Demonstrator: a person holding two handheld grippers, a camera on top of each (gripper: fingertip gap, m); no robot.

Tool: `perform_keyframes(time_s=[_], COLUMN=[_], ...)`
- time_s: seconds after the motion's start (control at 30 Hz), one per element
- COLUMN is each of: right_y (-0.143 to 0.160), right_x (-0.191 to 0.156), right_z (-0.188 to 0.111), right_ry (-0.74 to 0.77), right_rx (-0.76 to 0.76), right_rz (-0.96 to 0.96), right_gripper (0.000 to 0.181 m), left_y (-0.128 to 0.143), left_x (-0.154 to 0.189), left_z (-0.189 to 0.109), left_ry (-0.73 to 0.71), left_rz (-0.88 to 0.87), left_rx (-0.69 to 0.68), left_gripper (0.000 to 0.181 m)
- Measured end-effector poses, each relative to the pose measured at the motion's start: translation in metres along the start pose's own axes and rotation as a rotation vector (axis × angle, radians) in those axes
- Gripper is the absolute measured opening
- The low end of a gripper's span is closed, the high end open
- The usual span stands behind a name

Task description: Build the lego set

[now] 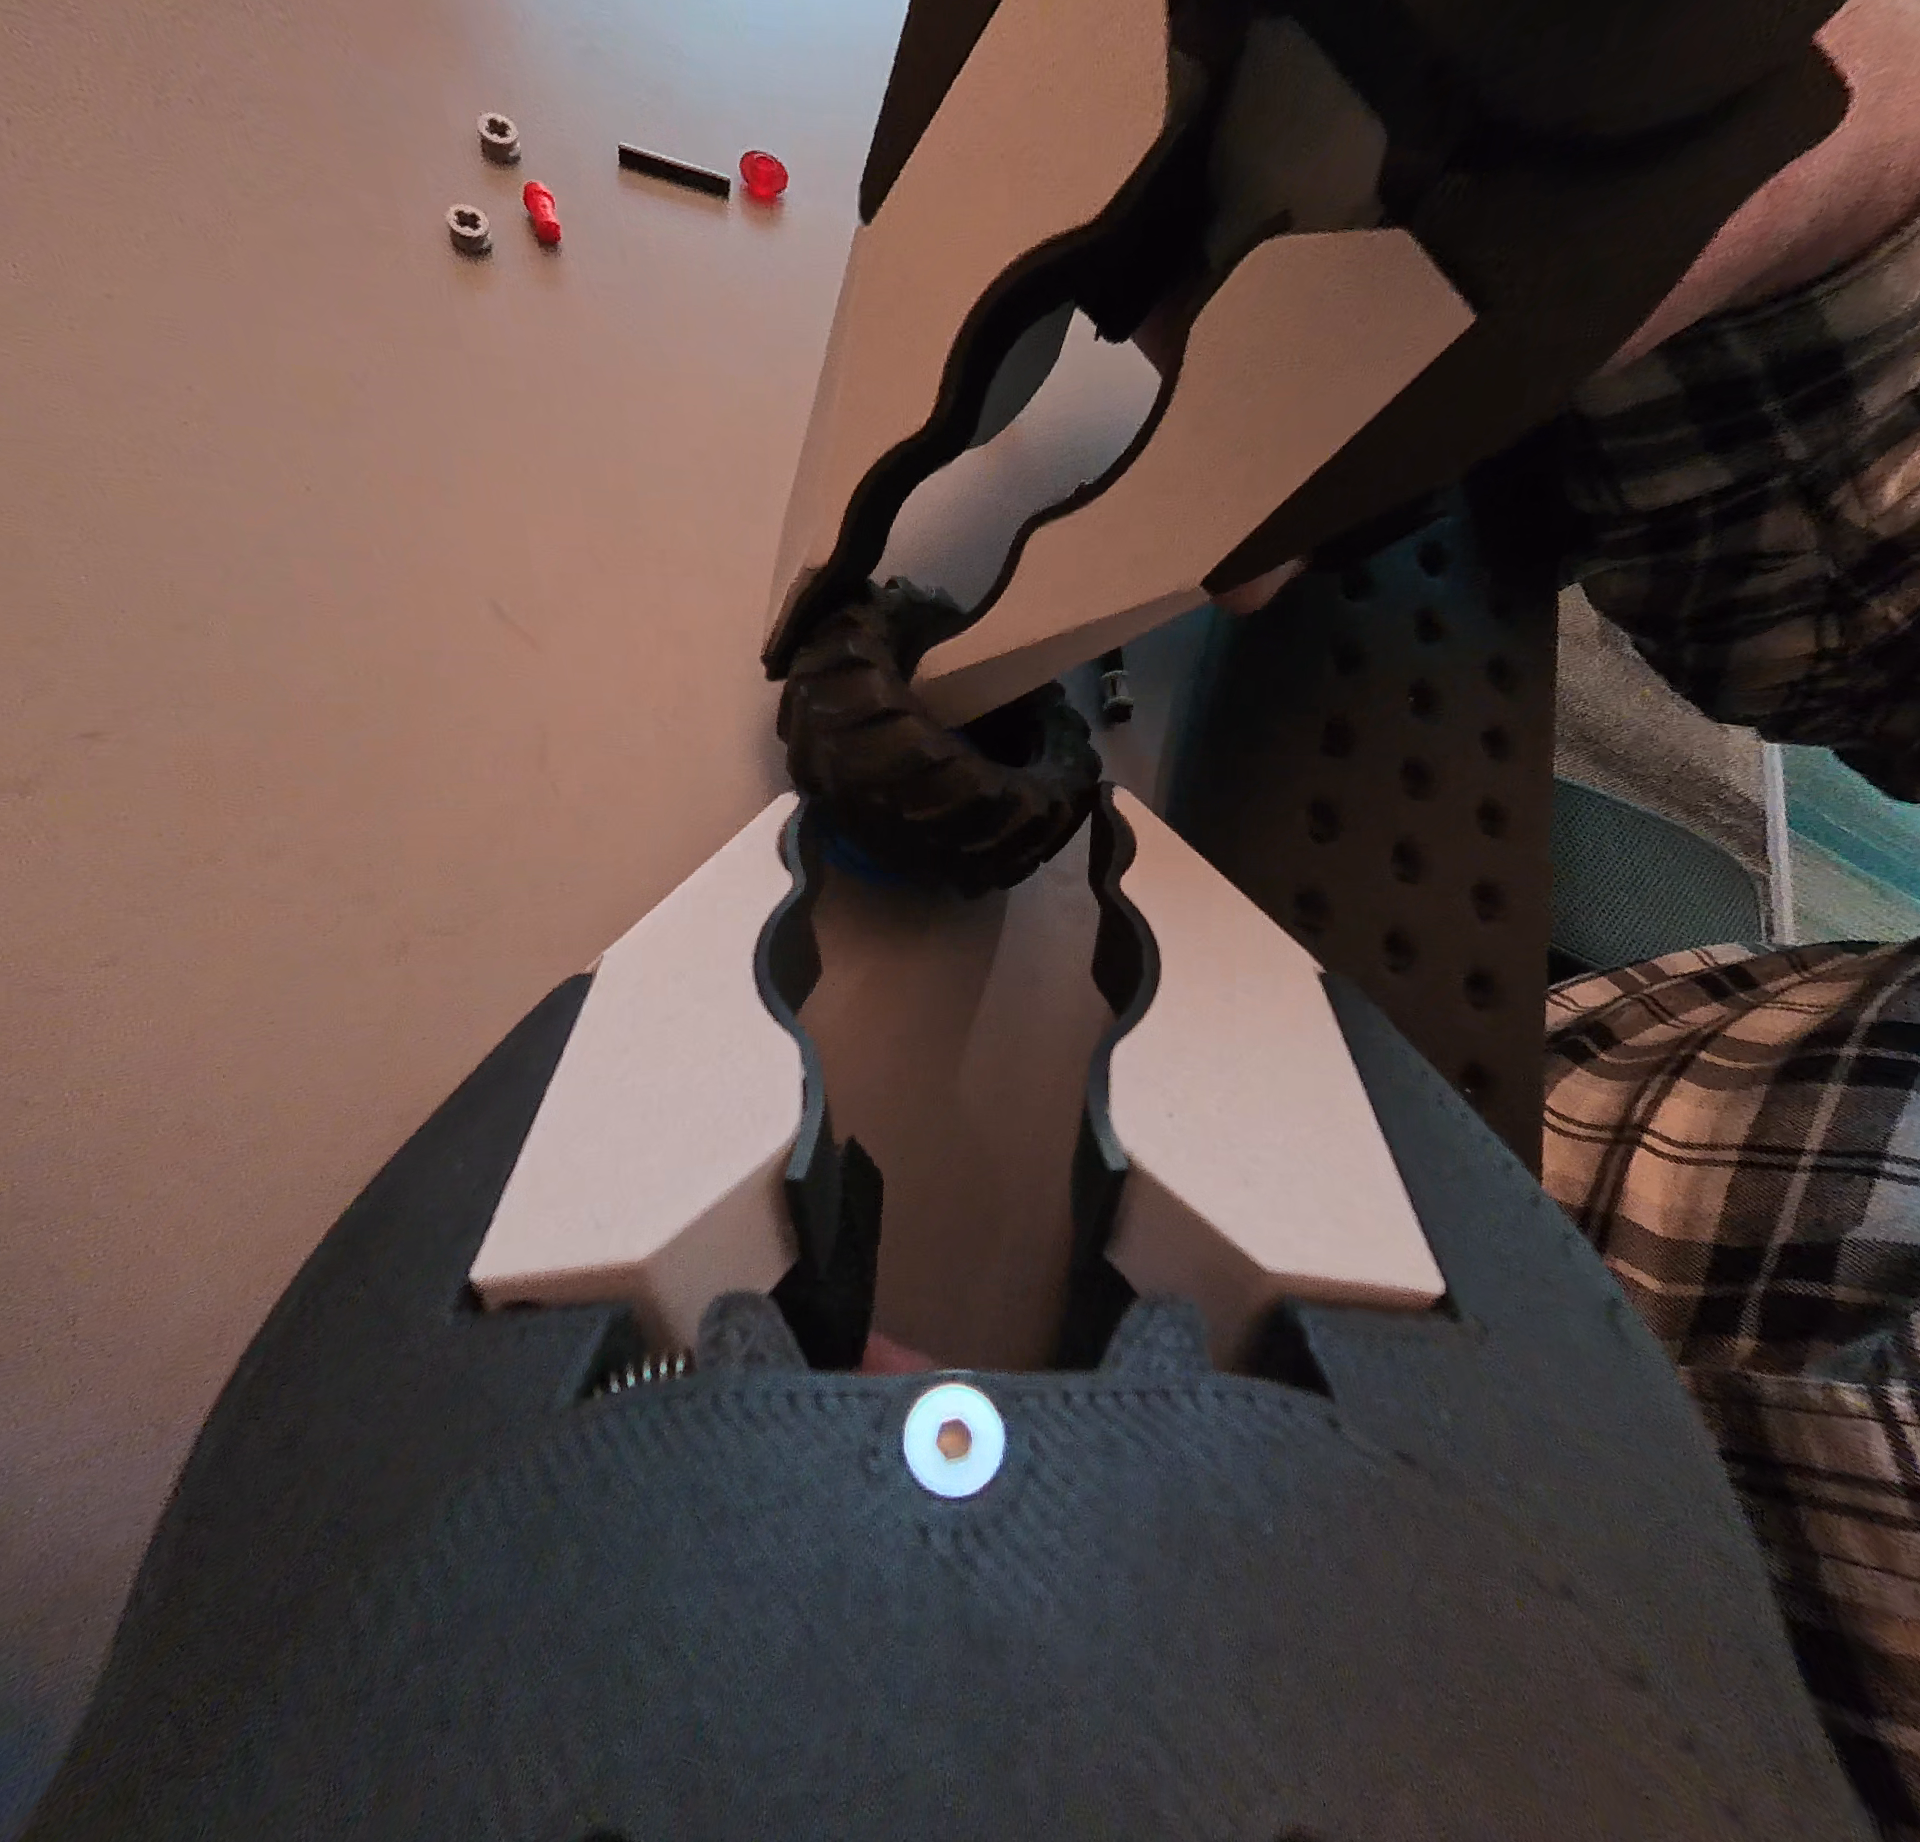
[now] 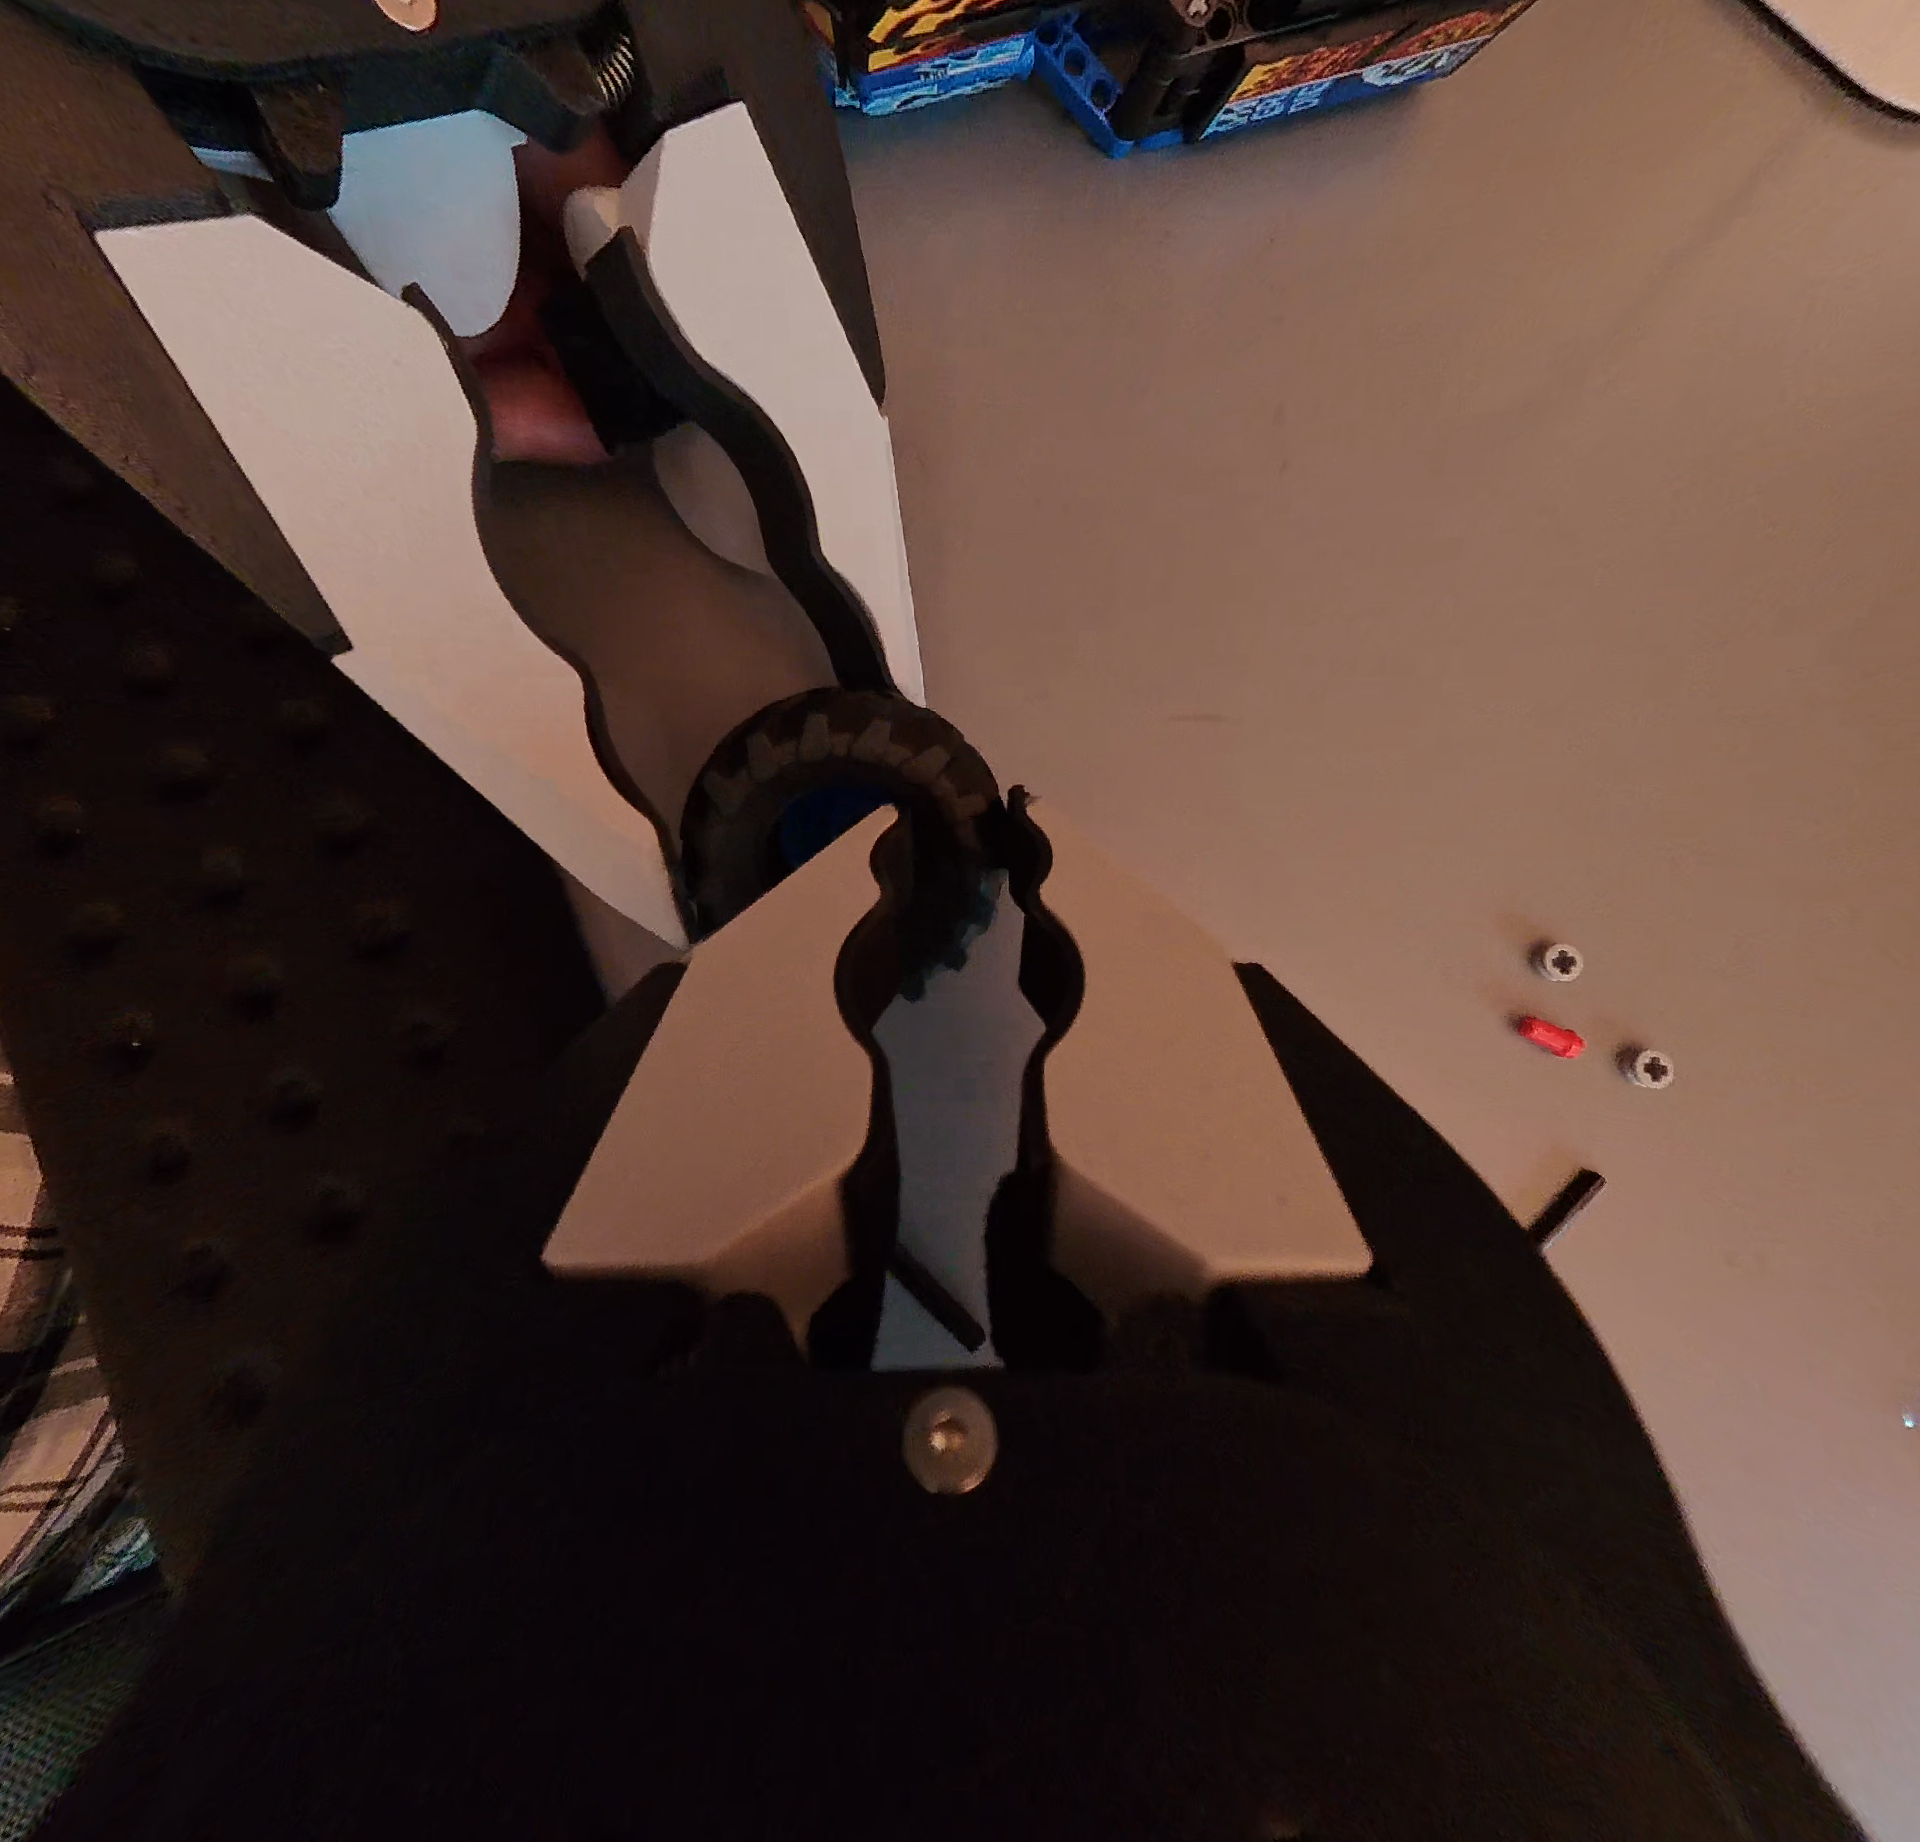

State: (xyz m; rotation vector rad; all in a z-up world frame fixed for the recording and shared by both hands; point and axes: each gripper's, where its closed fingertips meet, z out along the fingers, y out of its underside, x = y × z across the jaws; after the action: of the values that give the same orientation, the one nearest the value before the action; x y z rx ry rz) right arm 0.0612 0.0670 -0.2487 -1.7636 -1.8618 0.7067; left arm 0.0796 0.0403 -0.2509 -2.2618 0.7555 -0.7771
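Black tyre w/ blue hub held by both: L gripper clamped across tread, R gripper pinching its rim, above table.

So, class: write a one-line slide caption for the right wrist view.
Both grippers, right gripper and left gripper, clamp a black tyre with blue hub above the table.

Knobbly matt rubber tyre on a smooth matt table — glossy red plastic stud (translucent-looking).
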Motion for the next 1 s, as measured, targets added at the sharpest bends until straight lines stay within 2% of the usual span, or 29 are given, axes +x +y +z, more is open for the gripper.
perform_keyframes(time_s=[0.43, 0.57, 0.7, 0.83, 1.0], right_y=[0.003, 0.001, 0.001, 0.000, 0.001], right_x=[-0.003, -0.006, -0.006, -0.008, -0.011], right_z=[0.004, 0.007, 0.007, 0.007, 0.006], right_ry=[-0.045, 0.005, 0.054, 0.109, 0.053], right_rx=[-0.159, -0.153, -0.154, -0.149, -0.094], right_rz=[-0.063, -0.047, -0.013, 0.000, 0.034], right_gripper=[0.015, 0.015, 0.015, 0.015, 0.015], left_y=[0.003, 0.001, -0.011, -0.004, -0.002], left_x=[0.001, 0.000, -0.001, -0.008, -0.009], left_z=[0.000, -0.007, -0.019, -0.016, -0.016], left_ry=[0.018, -0.037, -0.043, -0.097, -0.103], left_rz=[0.026, 0.010, -0.062, -0.079, -0.068], left_rx=[-0.010, 0.003, 0.079, 0.046, 0.048], left_gripper=[0.050, 0.060, 0.054, 0.038, 0.035])
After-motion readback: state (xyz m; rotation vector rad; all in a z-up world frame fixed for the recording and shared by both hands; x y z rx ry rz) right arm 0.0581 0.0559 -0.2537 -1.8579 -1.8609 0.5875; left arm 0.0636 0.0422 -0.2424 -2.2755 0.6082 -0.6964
